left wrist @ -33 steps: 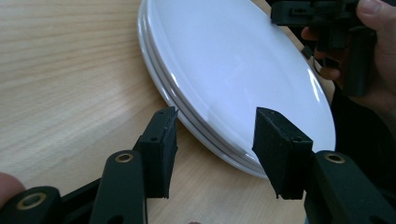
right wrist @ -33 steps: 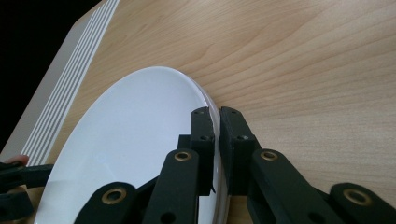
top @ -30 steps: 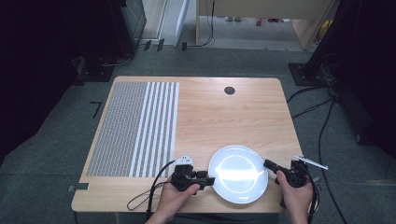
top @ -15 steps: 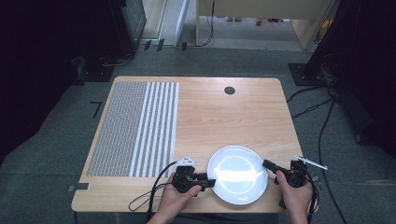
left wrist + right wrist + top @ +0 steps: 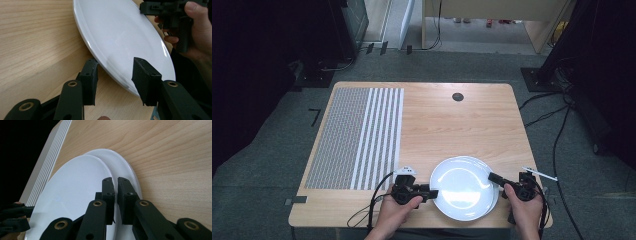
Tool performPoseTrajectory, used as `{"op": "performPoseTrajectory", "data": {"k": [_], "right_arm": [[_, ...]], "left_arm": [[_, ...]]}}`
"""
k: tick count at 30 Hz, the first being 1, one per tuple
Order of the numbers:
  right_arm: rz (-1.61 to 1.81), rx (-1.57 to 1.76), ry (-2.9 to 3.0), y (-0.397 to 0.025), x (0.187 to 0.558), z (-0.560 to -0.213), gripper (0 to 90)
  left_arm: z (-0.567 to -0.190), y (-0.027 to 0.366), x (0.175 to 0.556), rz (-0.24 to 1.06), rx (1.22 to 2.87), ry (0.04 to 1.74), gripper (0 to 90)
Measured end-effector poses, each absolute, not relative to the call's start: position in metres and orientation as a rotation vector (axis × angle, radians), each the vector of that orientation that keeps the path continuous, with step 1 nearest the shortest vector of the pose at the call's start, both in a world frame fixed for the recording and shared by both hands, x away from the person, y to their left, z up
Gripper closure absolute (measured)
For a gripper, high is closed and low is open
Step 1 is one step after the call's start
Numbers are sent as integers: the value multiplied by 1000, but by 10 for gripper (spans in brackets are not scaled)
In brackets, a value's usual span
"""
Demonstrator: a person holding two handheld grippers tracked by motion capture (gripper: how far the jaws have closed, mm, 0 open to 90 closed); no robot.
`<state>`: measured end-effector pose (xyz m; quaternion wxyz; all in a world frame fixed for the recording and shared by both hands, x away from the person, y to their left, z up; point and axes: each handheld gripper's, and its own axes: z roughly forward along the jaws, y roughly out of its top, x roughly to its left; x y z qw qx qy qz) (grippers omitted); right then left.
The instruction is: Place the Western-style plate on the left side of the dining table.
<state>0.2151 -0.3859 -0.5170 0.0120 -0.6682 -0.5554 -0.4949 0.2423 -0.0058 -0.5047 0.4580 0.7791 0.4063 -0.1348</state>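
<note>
Our right gripper (image 5: 115, 185) has its jaws pinched down to a thin slit on the rim of the top plate (image 5: 75, 195), which sits lifted off the bottom plate (image 5: 126, 167) on this side, so it's clamped on the upper one only as far as we can tell. Across the plate from it, our left gripper (image 5: 115, 72) has its jaws spread wide, one below the rim and one above it, straddling the edge (image 5: 120, 37) without squeezing. In the high view both plates (image 5: 464, 187) lie stacked between the two grippers (image 5: 432, 191) (image 5: 494, 178) at the near edge of the wooden table (image 5: 462, 125), and the striped mat (image 5: 357, 137) lies well off beyond the left gripper.
</note>
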Motion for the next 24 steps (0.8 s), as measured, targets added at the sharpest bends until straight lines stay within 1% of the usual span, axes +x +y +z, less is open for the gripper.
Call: {"op": "performPoseTrajectory", "data": {"k": [4,6,8,9,10,14,17,24], "right_arm": [[-1547,-2080,-1714,-385,215,-518,851],[-1550,-2077,-1702,-386,215,-519,852],[-1549,-2072,-1680,-386,216,-521,852],[-1549,-2072,-1680,-386,216,-521,852],[-1539,-2070,-1667,-385,216,-523,851],[-1549,-2070,-1640,-382,217,-525,858],[-1569,-2072,-1629,-380,217,-526,873],[-1575,-2063,-1585,-378,217,-528,878]], "left_arm": [[-505,0,241,-329,1927,1024,577],[-506,2,242,-354,1916,1028,585],[-506,1,242,-356,1913,1028,636],[-505,1,241,-356,1919,1020,636],[-504,0,240,-349,1928,1014,661],[-504,1,241,-343,1926,1024,670],[-503,1,240,-313,1929,1036,676],[-505,0,240,-345,1919,1044,683]]}}
